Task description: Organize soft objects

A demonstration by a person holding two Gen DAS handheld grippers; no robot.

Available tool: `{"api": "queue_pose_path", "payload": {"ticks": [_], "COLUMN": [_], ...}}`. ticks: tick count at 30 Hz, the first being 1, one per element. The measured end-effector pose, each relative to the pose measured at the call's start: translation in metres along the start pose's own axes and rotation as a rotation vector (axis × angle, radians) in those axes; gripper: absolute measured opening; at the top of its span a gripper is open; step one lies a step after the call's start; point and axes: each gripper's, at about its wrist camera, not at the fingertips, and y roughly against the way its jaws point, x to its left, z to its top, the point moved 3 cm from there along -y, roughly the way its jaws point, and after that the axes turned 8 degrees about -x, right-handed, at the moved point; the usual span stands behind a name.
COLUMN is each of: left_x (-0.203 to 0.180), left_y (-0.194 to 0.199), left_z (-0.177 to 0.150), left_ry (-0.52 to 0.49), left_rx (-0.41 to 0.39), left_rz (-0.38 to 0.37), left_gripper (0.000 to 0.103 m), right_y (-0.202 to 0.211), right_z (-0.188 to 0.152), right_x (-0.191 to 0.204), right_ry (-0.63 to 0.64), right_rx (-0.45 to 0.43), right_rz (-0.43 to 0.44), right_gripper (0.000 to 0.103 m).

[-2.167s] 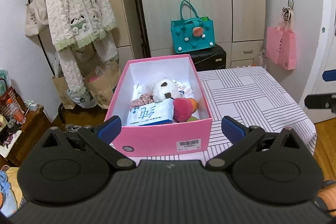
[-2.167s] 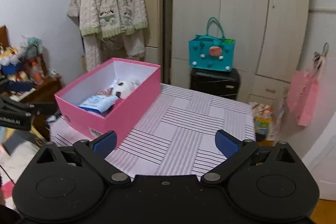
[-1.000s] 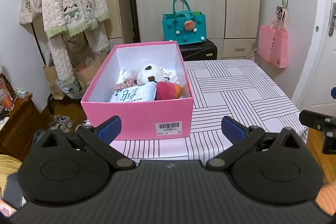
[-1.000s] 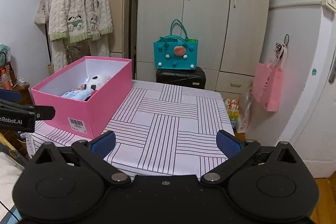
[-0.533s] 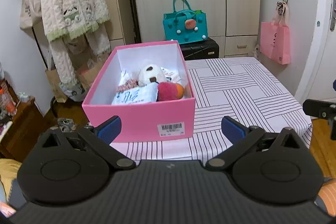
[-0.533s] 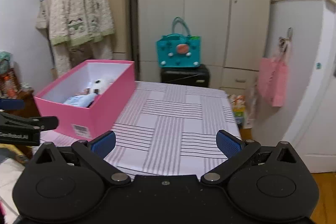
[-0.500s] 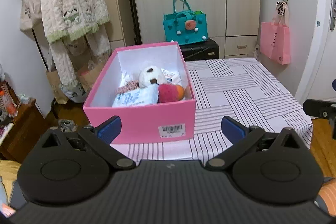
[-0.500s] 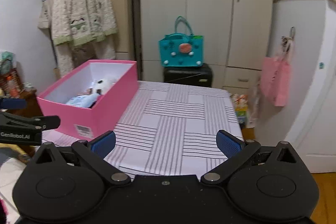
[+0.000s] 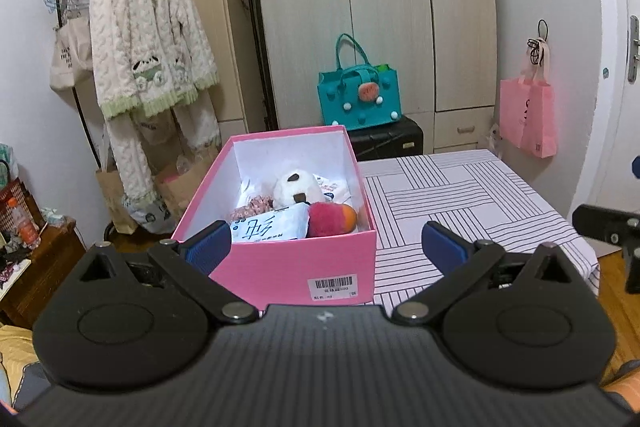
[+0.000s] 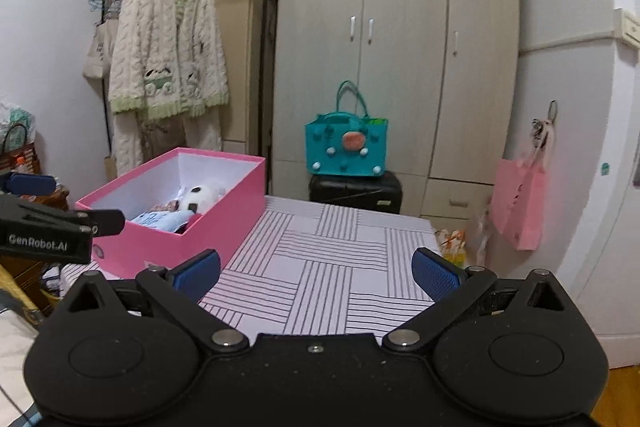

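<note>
A pink box (image 9: 304, 269) stands at the left end of the striped table (image 9: 460, 199). In it lie a white plush (image 9: 296, 187), a red and orange plush (image 9: 330, 219), a blue and white tissue pack (image 9: 268, 227) and a pink speckled soft item (image 9: 250, 209). My left gripper (image 9: 326, 247) is open and empty, held back from the box's near wall. My right gripper (image 10: 316, 273) is open and empty over the table's near edge, with the box (image 10: 208, 223) to its left. The left gripper also shows in the right wrist view (image 10: 52, 227).
A wardrobe (image 9: 368, 15) stands behind the table, with a teal bag (image 9: 358, 95) on a black case (image 9: 390, 141). A cream cardigan (image 9: 144, 43) hangs on a rack at left. A pink bag (image 9: 528, 119) hangs at right. A wooden side table (image 9: 40, 259) stands at left.
Both grippers have tilted upward, so the box and table sit lower in both views. Both stay open and empty. The box and its contents have not moved.
</note>
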Motion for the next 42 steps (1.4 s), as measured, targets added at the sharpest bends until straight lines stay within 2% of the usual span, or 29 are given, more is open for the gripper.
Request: {"api": "queue_pose_path", "payload": {"ticks": [4,9,13,22,29,42], "left_x": [-0.002,-0.004,-0.005,0.002,0.008,0.014], "left_y": [-0.002,-0.001,0.004,0.002,-0.001,-0.002], "left_z": [-0.009,-0.019,-0.023,-0.025,-0.026,-0.026], "left_ry": [-0.002,0.012,0.029,0.045,0.079,0.082], "left_rx": [-0.014,-0.029,-0.047,-0.028,-0.003,0.004], "left_rz": [-0.006,-0.054,-0.082,-0.040,-0.045,-0.025], "left_gripper": [0.103,0.103,0.103,0.103,0.103,0.103], "right_y": [0.002,0.002,-0.002,-0.004,-0.006,-0.008], "right_z": [-0.005,-0.011,-0.015,-0.018,-0.019,-0.021], "right_x": [-0.003,-0.008,-0.007,-0.004,-0.004,-0.004], "right_ry": [-0.007,-0.066,-0.063,-0.053,-0.052,-0.042], "right_rx": [-0.025,-0.019,-0.009,0.002,0.007,0.017], "right_rz": [-0.055,-0.041,-0.058,-0.067,-0.068,-0.062], "right_gripper": [0.103,0.103,0.103,0.103,0.103,0.103]}}
